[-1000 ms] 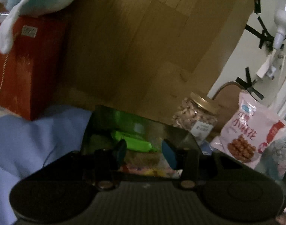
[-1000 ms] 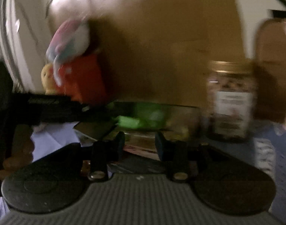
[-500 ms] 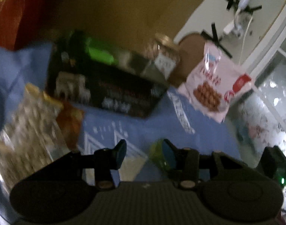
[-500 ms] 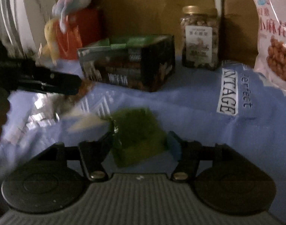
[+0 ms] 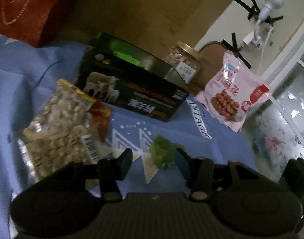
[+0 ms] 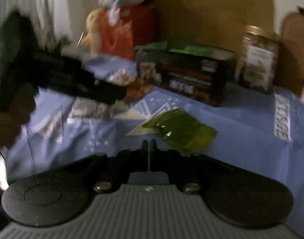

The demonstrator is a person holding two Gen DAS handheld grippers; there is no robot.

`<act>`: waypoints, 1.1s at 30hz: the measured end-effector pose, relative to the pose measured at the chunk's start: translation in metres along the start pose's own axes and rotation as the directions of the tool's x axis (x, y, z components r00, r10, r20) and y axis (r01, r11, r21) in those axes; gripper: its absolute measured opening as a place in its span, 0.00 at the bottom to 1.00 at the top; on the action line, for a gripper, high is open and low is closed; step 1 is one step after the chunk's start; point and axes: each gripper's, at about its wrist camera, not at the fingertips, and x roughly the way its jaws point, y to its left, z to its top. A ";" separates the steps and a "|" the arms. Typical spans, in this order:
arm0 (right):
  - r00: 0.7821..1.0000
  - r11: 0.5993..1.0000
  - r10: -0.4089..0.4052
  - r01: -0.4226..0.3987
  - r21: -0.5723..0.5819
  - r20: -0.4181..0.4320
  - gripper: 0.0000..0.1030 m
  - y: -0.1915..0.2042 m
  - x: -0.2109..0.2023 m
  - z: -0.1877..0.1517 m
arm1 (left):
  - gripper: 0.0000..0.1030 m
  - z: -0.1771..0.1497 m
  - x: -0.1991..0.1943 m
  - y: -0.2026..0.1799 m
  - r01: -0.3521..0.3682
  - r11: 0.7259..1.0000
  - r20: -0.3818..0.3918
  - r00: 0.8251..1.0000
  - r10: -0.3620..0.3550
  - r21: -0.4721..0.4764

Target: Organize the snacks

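Gathering loose packets into the dark open-topped box [image 5: 132,91], which already holds bright green packets, looks like the step in hand. One small green packet [image 6: 181,129] lies on the blue cloth [image 5: 221,139] in front of the box, just beyond the right gripper [image 6: 149,146], whose fingers are pressed together on nothing. The left gripper [image 5: 152,160] hangs spread and empty over it, so next comes a pinch and lift; behind, the gold-lidded jar [image 5: 181,61] holds nuts.

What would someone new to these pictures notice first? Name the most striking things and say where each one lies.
A small green packet lies on the blue cloth, just ahead of the shut right gripper and near the open left gripper. Behind it stands a dark open box, with a clear bag of nuts to its left. To its right are a gold-lidded jar and a pink snack bag.
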 end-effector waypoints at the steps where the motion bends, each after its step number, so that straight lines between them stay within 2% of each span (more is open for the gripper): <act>1: 1.000 0.999 -0.006 0.005 0.039 0.017 0.05 -0.007 -0.006 0.000 | 0.50 0.002 0.006 -0.003 0.003 1.000 -0.010 1.000 -0.003 0.011; 3: 0.999 0.992 -0.017 0.013 0.123 0.028 0.09 -0.022 -0.014 0.000 | 0.51 0.004 0.019 -0.007 0.007 1.000 -0.041 0.999 -0.007 0.016; 5: 1.000 0.975 -0.027 0.024 0.223 0.010 0.16 -0.040 -0.016 -0.002 | 0.52 0.006 0.036 -0.008 0.025 1.000 -0.083 0.996 -0.025 0.000; 7: 1.000 0.941 -0.021 0.024 0.337 -0.013 0.25 -0.061 -0.015 -0.005 | 0.54 0.007 0.052 -0.004 0.031 0.998 -0.126 0.991 -0.036 -0.045; 8: 1.000 0.917 -0.002 0.010 0.399 -0.021 0.28 -0.072 -0.012 -0.007 | 0.56 0.006 0.056 -0.001 0.052 0.996 -0.115 0.992 -0.059 -0.070; 10: 0.999 0.874 0.051 -0.037 0.485 -0.015 0.28 -0.087 -0.005 -0.012 | 0.54 0.007 0.061 0.002 0.092 0.990 -0.121 0.987 -0.105 -0.110; 11: 0.996 0.854 0.084 -0.069 0.515 -0.006 0.28 -0.093 -0.002 -0.012 | 0.51 0.007 0.063 0.003 0.114 0.985 -0.127 0.983 -0.131 -0.132; 13: 0.989 0.812 0.147 -0.130 0.569 0.017 0.28 -0.100 0.009 -0.012 | 0.25 0.004 0.069 0.004 0.116 0.984 -0.148 0.980 -0.136 -0.134; 14: 0.986 0.796 0.163 -0.151 0.586 0.032 0.28 -0.102 0.014 -0.012 | 0.21 0.002 0.071 0.005 0.116 0.984 -0.145 0.980 -0.135 -0.133; 15: 0.983 0.785 0.179 -0.170 0.596 0.044 0.28 -0.102 0.019 -0.011 | 0.10 0.000 0.071 0.007 0.113 0.984 -0.146 0.980 -0.134 -0.141; 16: 0.981 0.777 0.189 -0.182 0.602 0.053 0.27 -0.102 0.021 -0.010 | 0.03 -0.001 0.071 0.009 0.098 0.984 -0.154 0.981 -0.121 -0.147; 20: 0.970 0.766 0.232 -0.231 0.601 0.076 0.17 -0.096 0.028 -0.008 | 0.03 -0.005 0.062 0.013 0.101 0.983 -0.144 0.982 -0.123 -0.152; 23: 0.968 0.799 0.235 -0.245 0.548 0.090 0.17 -0.082 0.022 0.001 | 0.03 -0.002 0.049 0.009 0.116 0.984 -0.115 0.985 -0.132 -0.136; 26: 0.960 0.810 0.252 -0.276 0.517 0.118 0.16 -0.075 0.021 0.016 | 0.03 0.009 0.034 0.007 0.133 0.983 -0.072 0.987 -0.143 -0.126; 29: 0.949 0.811 0.263 -0.315 0.493 0.173 0.16 -0.069 0.020 0.038 | 0.03 0.031 0.021 0.004 0.142 0.985 -0.024 0.989 -0.145 -0.102; 31: 0.941 0.809 0.264 -0.334 0.483 0.210 0.16 -0.067 0.025 0.057 | 0.03 0.052 0.017 0.002 0.123 0.990 0.006 0.992 -0.123 -0.073; 33: 0.940 0.824 0.245 -0.330 0.460 0.236 0.15 -0.067 0.032 0.079 | 0.03 0.075 0.016 0.001 0.098 0.994 0.034 0.995 -0.097 -0.040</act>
